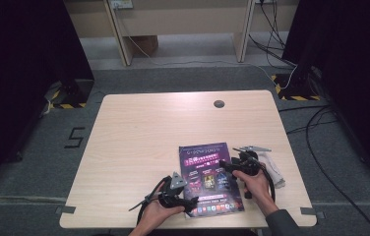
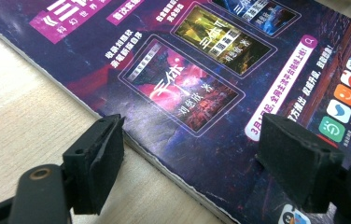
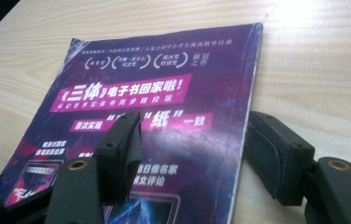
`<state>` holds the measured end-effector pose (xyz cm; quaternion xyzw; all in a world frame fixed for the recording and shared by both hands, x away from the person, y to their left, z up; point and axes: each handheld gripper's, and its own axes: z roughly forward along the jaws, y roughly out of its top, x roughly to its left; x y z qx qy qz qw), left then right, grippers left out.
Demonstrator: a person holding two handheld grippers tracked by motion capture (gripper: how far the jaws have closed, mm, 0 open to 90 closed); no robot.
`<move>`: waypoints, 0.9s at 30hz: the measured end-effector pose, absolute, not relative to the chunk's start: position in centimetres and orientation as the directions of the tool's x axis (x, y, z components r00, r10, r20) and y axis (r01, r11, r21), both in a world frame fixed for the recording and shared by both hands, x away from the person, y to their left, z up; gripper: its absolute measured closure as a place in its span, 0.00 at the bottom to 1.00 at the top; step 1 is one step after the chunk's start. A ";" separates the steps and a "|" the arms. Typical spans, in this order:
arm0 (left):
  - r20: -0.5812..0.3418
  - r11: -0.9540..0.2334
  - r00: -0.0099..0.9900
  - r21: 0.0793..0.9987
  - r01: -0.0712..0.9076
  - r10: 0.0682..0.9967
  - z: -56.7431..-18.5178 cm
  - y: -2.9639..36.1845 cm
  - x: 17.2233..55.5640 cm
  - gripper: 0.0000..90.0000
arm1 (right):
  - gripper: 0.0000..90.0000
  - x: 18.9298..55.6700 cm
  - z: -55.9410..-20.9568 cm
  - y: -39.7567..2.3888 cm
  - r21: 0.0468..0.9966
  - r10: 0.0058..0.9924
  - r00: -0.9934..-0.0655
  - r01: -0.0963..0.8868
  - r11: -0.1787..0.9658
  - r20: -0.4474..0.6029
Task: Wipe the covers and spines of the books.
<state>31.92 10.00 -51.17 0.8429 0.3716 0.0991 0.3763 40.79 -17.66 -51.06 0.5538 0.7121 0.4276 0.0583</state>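
Observation:
A book with a purple cover and Chinese lettering lies flat on the wooden table, near its front edge. My left gripper is at the book's near left edge. In the left gripper view its jaws stand open across that edge of the book, one pad on the wood side and one over the cover, so the left gripper holds nothing. My right gripper is at the book's right edge. Seen from the right gripper, the open jaws straddle the edge of the book without pressing on it.
A white crumpled cloth lies on the table just right of my right hand. A round cable hole sits near the far edge. Bare wood stretches left of and beyond the book. Cables run across the floor to the right.

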 end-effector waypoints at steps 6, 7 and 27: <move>-0.109 -0.436 0.700 0.713 0.550 0.705 -51.2 10.0 31.8 0.24 | 0.42 40.0 -50.9 -18.1 0.648 0.822 -0.353 0.761 -0.024 0.446; -0.108 -0.435 0.700 0.714 0.549 0.706 -51.2 10.0 31.8 0.24 | 0.42 39.9 -50.8 -18.2 0.645 0.817 -0.350 0.763 -0.036 0.458; -0.111 -0.423 0.692 0.719 0.552 0.714 -51.3 10.5 31.4 0.24 | 0.70 38.2 -49.0 -16.6 0.711 0.776 -0.558 0.671 0.212 0.295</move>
